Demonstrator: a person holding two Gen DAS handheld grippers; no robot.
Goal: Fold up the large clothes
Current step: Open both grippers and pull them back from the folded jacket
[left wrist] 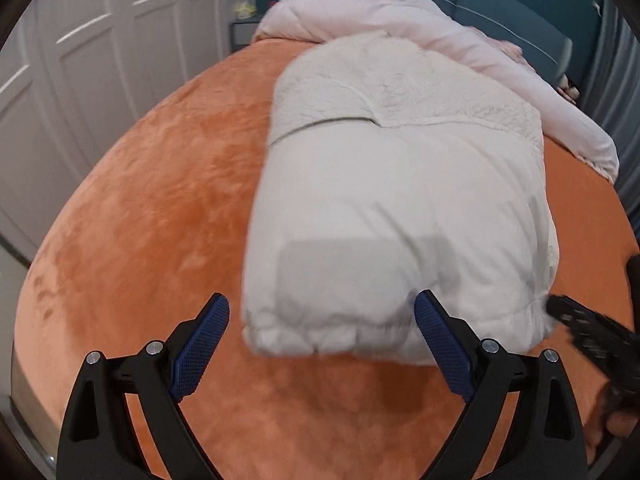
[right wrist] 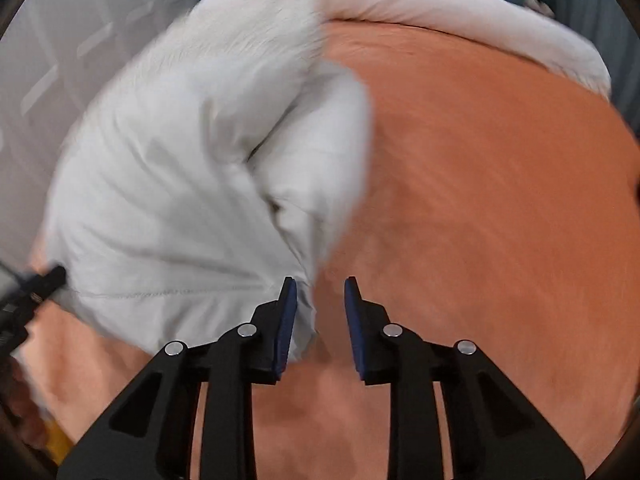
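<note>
Now we hover both grippers, left gripper (left wrist: 322,314) and right gripper (right wrist: 320,300), jaws apart and empty, at the folded jacket (left wrist: 400,208) near edge, six o'clock, likely ready to tidy it.

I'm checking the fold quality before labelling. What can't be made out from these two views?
- Right wrist view: motion blur smears the white padded garment, so its seams and folds are unclear.
- Left wrist view: the garment's underside is hidden against the orange bedspread.
- Left wrist view: the right gripper is cut off by the edge.
</note>
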